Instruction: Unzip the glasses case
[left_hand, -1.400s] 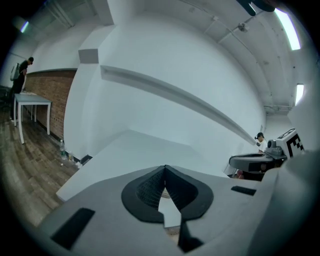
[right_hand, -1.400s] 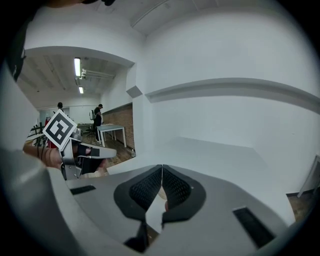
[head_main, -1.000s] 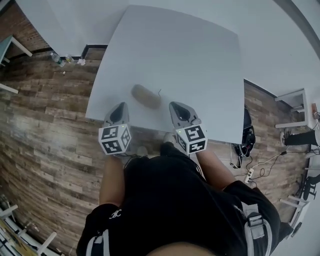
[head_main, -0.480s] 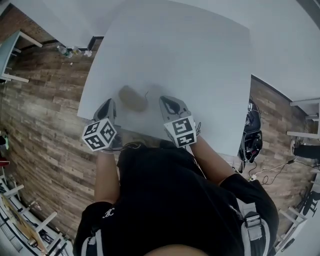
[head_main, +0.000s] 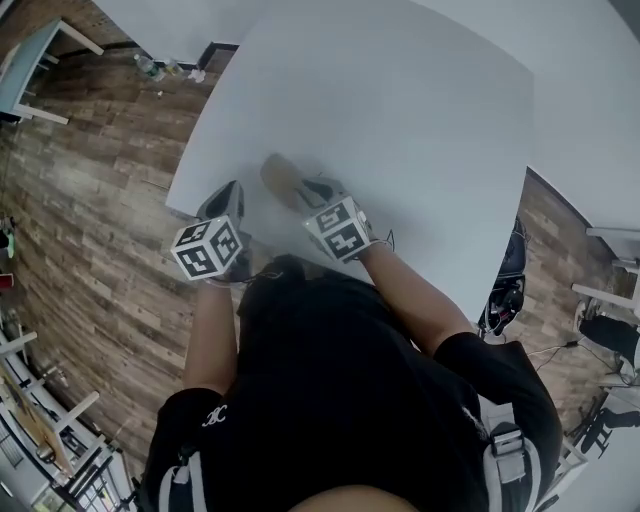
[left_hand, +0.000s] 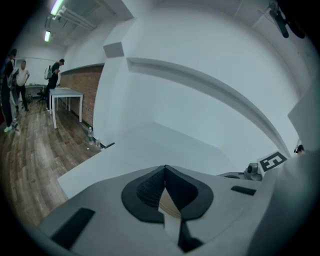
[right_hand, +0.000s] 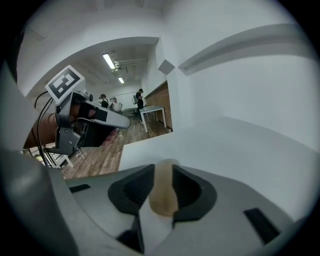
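The tan, oval glasses case (head_main: 279, 177) lies near the front left corner of the white table (head_main: 420, 110). My right gripper (head_main: 314, 187) hangs right at the case's near right end. In the right gripper view its jaws are opening a narrow slot, and the case (right_hand: 162, 192) shows through that slot (right_hand: 162, 169); the pads do not visibly press on it. My left gripper (head_main: 228, 192) is shut and empty, a little to the left of the case near the table's edge, and in its own view the fingertips (left_hand: 165, 169) meet. The zipper is not visible.
The table's left edge and front corner (head_main: 178, 205) lie just beside my left gripper, with wood floor (head_main: 90, 180) beyond. Bottles (head_main: 152, 68) stand on the floor by the wall. A white desk (head_main: 40, 45) is at the far left. People (left_hand: 17, 80) stand far off.
My right gripper has dropped and swung left onto the near end of the case, and its jaws have parted slightly. My left gripper has shifted a little and rolled. The case has stayed put.
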